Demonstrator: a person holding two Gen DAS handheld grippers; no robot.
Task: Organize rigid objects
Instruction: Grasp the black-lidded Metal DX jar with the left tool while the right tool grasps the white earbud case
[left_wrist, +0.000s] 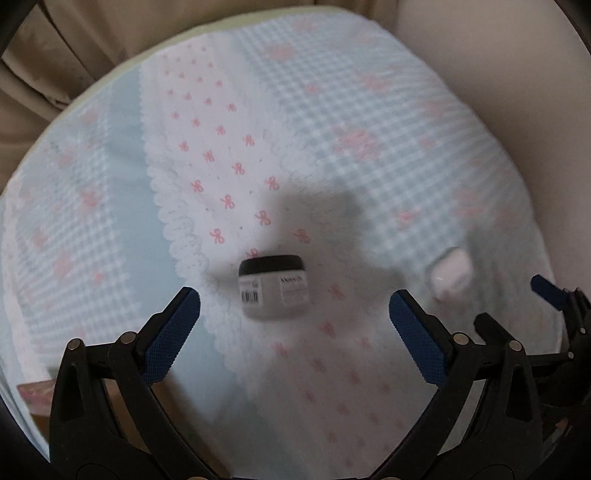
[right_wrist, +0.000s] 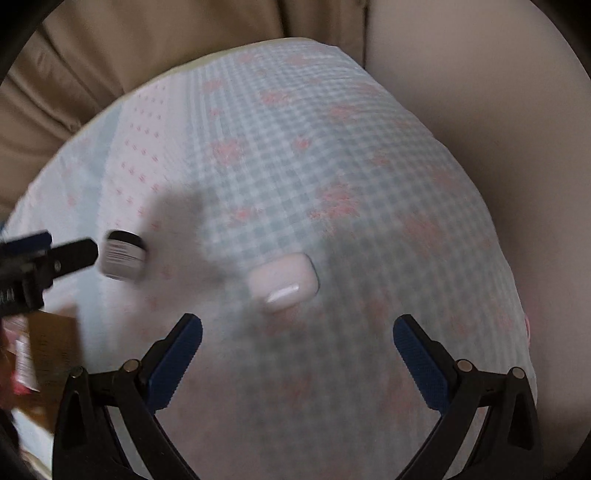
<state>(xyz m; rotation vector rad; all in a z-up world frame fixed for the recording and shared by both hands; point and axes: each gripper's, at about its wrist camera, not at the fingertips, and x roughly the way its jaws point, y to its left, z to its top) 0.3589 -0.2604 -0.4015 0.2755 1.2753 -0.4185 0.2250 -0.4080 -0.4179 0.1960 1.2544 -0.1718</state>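
A small white plastic jar with a black screw lid and a barcode label (left_wrist: 272, 287) is seen lying on its side on the round table (left_wrist: 110, 74), which is covered with a pale blue and white checked cloth printed with pink bows (left_wrist: 369, 155). In the left wrist view the jar lies just ahead of the left tongs (left_wrist: 293, 321), roughly in line with the gap between the two blue-padded fingers (left_wrist: 173, 332), untouched by either. The left tongs are held wide apart, with nothing clamped between them. A band of white cloth with a scalloped edge (left_wrist: 184, 236) runs under the jar and towards the left finger.

Further right, a rounded pale pink glossy case (right_wrist: 282, 282) is seen lying on the checked part of the cloth. It sits just ahead of the right tongs (right_wrist: 297, 356), slightly towards their left finger, and is touched by neither pad. The right tongs are likewise spread wide and are empty. In the left wrist view the same case appears just beyond the right finger of the left tongs, with the tip of the right tongs beside it at the picture's edge. In the right wrist view the jar appears well to the left of the case, close to the tip of the left tongs. Both views are blurred. Beige upholstery (right_wrist: 147, 55) is seen beyond the table's far rim.
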